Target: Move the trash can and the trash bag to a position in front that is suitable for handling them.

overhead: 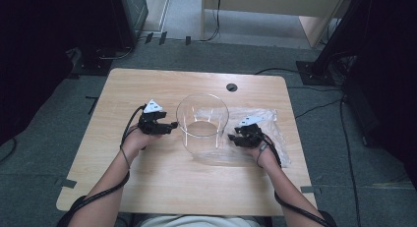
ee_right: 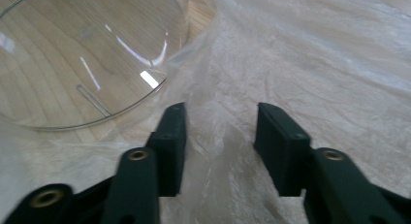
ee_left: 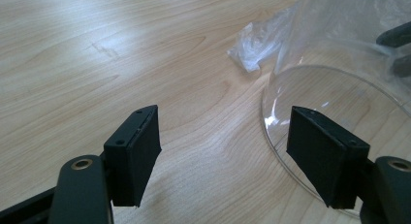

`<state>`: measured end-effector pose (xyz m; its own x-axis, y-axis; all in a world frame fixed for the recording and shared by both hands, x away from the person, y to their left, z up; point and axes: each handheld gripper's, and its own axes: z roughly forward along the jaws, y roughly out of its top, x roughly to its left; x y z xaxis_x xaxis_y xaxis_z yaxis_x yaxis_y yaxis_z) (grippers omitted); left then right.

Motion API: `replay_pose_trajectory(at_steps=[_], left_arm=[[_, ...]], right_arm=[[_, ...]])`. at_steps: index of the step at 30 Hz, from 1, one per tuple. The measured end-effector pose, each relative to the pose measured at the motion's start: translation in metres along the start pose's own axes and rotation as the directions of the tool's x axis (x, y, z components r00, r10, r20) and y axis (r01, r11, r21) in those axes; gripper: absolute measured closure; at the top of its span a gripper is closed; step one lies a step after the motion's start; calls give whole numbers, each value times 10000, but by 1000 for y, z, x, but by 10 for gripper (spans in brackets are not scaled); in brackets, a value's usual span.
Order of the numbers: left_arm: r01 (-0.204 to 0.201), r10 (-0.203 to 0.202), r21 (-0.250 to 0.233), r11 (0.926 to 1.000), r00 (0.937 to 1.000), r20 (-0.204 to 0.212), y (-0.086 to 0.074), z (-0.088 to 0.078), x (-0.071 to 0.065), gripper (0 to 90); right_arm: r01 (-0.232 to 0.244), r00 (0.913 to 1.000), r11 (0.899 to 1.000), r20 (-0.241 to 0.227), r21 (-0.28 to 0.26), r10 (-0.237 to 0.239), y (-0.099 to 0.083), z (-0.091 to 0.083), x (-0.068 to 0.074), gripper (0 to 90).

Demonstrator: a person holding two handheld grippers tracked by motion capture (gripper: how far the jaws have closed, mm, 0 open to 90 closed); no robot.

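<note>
Two grippers: we see both low at a clear container, one per side, on a wooden table (overhead: pixel 162 187).
Table: light wood, one round cable hole (overhead: pixel 231 87) at the far edge.
Bag: clear plastic bag (overhead: pixel 268 124) lies flat on the table right of centre, crinkled; its left part runs under or against the container, we can't tell which.
Container: clear round container (overhead: pixel 202 126), upright, open top, mid-table, looks empty.
Left gripper: left gripper (ee_left: pixel 223 151) sits just left of the container, jaws wide apart, nothing between them but bare wood; container base edge is beside the right jaw, not clamped.
Right gripper: right gripper (ee_right: pixel 220 136) is over the bag just right of the container, jaws partly apart with a raised fold of film between them; pads don't look pressed on it, so we call it not gripping.
Step, our guess: pinching the bag to lift it, other hand steadying the container.
Risk 1: thin film slips out if the jaws close on too little fold.
Risk 2: pulling the bag drags or tips the container if film is trapped under it.
Risk 3: left jaw bumps the light container sideways.
</note>
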<state>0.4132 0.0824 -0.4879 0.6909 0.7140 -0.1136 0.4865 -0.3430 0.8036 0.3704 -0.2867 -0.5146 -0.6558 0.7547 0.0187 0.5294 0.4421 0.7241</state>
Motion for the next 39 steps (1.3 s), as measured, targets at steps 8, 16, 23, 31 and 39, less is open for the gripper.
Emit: replay_pose_trajectory(at_steps=[8, 16, 23, 31, 39], left_arm=[[-206, 206, 27, 9998, 9998, 33, 0, 3, -2, 272], [-209, 209, 29, 9998, 9998, 38, 0, 5, 2, 273], [59, -63, 127, 9999, 9996, 274, 2, 5, 6, 273], [629, -625, -15, 9980, 9937, 930, 12, 10, 15, 272], [99, -72, -179, 9998, 9895, 1441, 12, 13, 11, 312]], right_arm=[[-61, 9998, 9997, -203, 228, 66, 3, 0, 3, 900], [-583, 9962, 9970, -624, 515, 614, 4, -3, -6, 900], [-708, 9950, 9970, -680, 312, 728, 12, -17, -13, 900], [-921, 9923, 9957, -830, 28, 920, 18, -29, -21, 900], [-833, 9912, 9962, -1055, -258, 802, 25, -45, -25, 900]])
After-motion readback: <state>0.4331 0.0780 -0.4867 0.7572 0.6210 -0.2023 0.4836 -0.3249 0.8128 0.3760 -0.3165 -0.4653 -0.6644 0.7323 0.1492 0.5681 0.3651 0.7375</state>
